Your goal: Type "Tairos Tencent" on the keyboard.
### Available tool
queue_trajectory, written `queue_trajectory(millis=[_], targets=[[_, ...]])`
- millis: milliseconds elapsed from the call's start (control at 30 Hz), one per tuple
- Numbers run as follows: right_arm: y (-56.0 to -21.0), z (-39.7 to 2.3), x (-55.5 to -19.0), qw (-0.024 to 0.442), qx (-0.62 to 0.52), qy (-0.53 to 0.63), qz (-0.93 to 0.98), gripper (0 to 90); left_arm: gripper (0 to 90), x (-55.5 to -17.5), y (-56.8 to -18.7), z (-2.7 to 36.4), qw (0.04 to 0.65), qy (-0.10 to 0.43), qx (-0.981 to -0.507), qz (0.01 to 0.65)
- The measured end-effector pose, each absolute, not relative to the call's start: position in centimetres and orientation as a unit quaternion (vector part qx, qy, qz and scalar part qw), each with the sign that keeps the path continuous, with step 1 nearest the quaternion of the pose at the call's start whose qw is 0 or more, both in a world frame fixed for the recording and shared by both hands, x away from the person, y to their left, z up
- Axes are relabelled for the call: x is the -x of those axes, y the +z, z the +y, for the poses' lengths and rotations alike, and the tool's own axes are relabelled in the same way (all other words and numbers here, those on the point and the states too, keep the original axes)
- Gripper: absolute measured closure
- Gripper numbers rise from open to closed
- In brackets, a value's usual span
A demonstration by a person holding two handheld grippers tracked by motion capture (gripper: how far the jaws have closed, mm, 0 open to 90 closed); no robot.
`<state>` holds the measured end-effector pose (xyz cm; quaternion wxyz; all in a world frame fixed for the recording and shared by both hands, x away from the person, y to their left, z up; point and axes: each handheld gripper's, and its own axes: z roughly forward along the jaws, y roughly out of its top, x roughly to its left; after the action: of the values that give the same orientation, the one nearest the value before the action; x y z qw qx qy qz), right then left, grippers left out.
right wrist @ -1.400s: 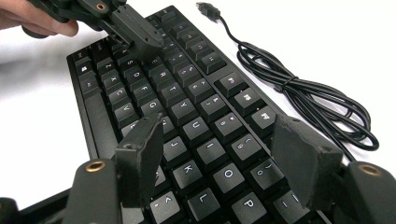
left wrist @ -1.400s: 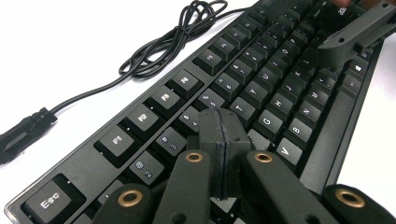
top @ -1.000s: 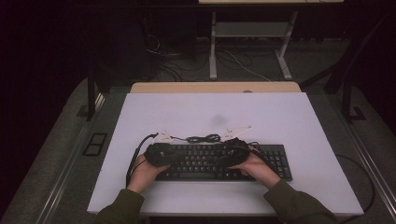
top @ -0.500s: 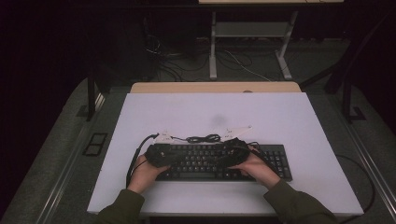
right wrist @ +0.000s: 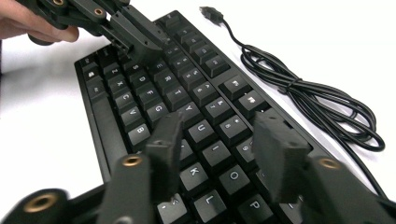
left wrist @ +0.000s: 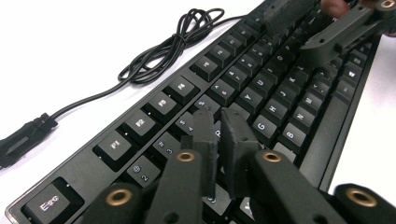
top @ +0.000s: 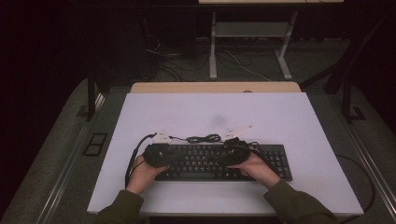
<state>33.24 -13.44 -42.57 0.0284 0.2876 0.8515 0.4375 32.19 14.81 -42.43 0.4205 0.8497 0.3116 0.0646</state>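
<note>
A black keyboard lies on the white table, its coiled black cable just behind it. My left gripper hovers over the keyboard's left end, above the number keys. Its jaws have just been opening a hair and stand almost together with nothing between them. My right gripper hovers over the right half of the letter keys. Its jaws have just been closing and stand apart with nothing between them. Each gripper points at the other.
The cable's plug lies loose on the table behind the keyboard. A wooden desk edge butts against the table's far side, with metal legs and floor cables behind it. Dark floor lies along both sides.
In the high view both hands stay where they were over the keyboard. Jaw movement is too small to make out there.
</note>
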Motion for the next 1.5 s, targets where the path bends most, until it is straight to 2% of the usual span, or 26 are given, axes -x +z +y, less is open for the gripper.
queue_trajectory(millis=[433,600,800,1067,1500], targets=[[-42.6,-12.8,-32.8,-0.005,-0.271,0.443,0.854,88.9,56.3,-31.6,-42.3,14.8,0.430,0.063,-0.840,0.324],[-42.8,-12.2,-32.4,-0.015,-0.258,0.439,0.860,89.2,47.4,-31.5,-42.3,14.8,0.433,0.065,-0.837,0.327],[-43.2,-11.5,-32.0,-0.016,-0.246,0.429,0.869,89.3,42.1,-31.6,-42.3,14.8,0.432,0.069,-0.837,0.328],[-43.7,-10.7,-31.7,-0.016,-0.238,0.418,0.877,89.2,38.7,-31.6,-42.3,14.8,0.434,0.073,-0.834,0.332],[-44.0,-10.5,-31.7,-0.015,-0.234,0.415,0.879,89.2,38.2,-31.6,-42.3,14.8,0.435,0.077,-0.833,0.332]])
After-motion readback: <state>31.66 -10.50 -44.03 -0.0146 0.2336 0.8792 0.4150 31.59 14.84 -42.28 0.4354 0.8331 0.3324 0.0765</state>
